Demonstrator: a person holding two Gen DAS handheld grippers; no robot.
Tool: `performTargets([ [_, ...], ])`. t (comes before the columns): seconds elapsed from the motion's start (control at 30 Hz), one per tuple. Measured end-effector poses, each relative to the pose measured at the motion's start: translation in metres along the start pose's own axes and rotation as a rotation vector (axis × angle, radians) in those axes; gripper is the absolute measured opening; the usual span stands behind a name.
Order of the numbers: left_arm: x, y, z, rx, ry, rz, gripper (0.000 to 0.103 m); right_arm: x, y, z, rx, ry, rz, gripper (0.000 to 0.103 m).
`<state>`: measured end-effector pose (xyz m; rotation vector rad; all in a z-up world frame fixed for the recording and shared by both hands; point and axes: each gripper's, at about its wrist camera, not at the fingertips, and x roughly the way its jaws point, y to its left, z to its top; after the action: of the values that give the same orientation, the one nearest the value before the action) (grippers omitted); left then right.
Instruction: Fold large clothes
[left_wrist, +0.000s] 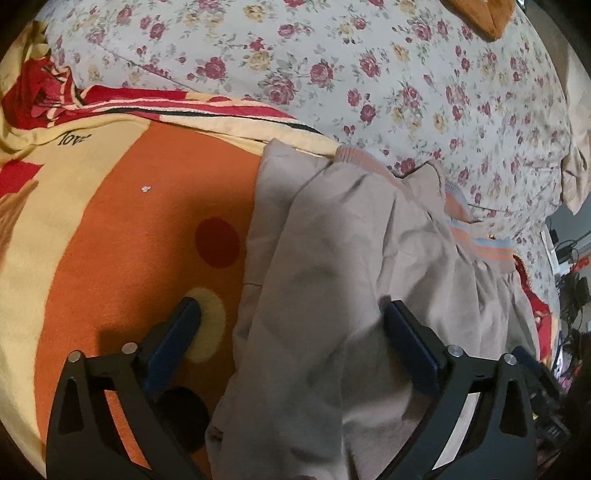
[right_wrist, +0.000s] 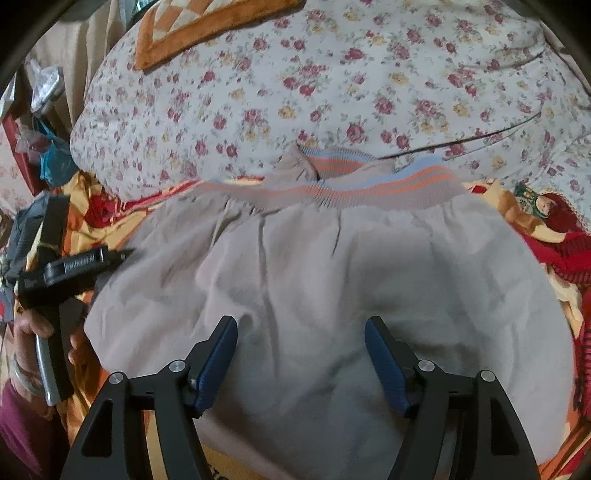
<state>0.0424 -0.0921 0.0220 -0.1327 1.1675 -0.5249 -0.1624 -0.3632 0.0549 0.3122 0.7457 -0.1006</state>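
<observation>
A large beige garment (left_wrist: 351, 258) (right_wrist: 314, 277) lies spread on the bed, its ribbed hem (right_wrist: 369, 188) striped orange and pale blue at the far side. My left gripper (left_wrist: 291, 308) stands wide open over the garment's left edge, with one finger above the orange blanket and the other above the beige cloth. It also shows at the left of the right wrist view, where a hand (right_wrist: 33, 328) holds the left gripper (right_wrist: 74, 262) by the garment's edge. My right gripper (right_wrist: 301, 323) is open just above the middle of the garment, and nothing is pinched between its blue pads (right_wrist: 218, 362).
The garment rests on an orange, yellow and red blanket (left_wrist: 129, 221). Behind it lies a bulky floral quilt (left_wrist: 369, 74) (right_wrist: 332, 92) with an orange-edged cushion (right_wrist: 207, 33) on top. Bags and clutter (right_wrist: 44, 85) stand beside the bed, and cables and gear (left_wrist: 569, 266) at the other side.
</observation>
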Motion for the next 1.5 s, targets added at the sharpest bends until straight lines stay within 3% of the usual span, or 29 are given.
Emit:
performTargets([
  [0.6, 0.005, -0.003, 0.002, 0.035, 0.016, -0.008, 0.102, -0.006, -0.02, 0.002, -0.028, -0.01, 0.007, 0.072],
  [0.63, 0.005, -0.004, 0.002, 0.05, 0.017, -0.017, 0.099, -0.008, -0.021, 0.002, -0.031, -0.017, 0.009, 0.072],
  [0.73, 0.004, -0.007, 0.002, 0.041, 0.017, -0.112, 0.059, -0.012, -0.025, 0.002, -0.029, -0.05, 0.02, 0.072],
  [0.97, 0.0, -0.005, -0.001, -0.006, -0.01, -0.16, 0.023, -0.01, -0.043, 0.005, 0.013, -0.09, 0.06, 0.072],
  [1.07, -0.014, -0.016, -0.003, 0.013, -0.031, -0.145, 0.02, -0.016, -0.05, 0.009, 0.01, -0.119, 0.048, 0.072],
  [1.23, -0.048, -0.051, -0.002, 0.072, -0.049, -0.158, 0.018, -0.018, -0.084, 0.017, 0.129, -0.095, 0.014, 0.072],
  [1.33, -0.074, -0.089, 0.001, 0.129, -0.054, -0.192, 0.018, -0.018, -0.108, 0.021, 0.222, -0.066, 0.007, 0.072],
  [1.5, -0.099, -0.193, -0.013, 0.321, -0.047, -0.208, 0.017, -0.022, -0.136, 0.022, 0.319, -0.048, 0.01, 0.072],
])
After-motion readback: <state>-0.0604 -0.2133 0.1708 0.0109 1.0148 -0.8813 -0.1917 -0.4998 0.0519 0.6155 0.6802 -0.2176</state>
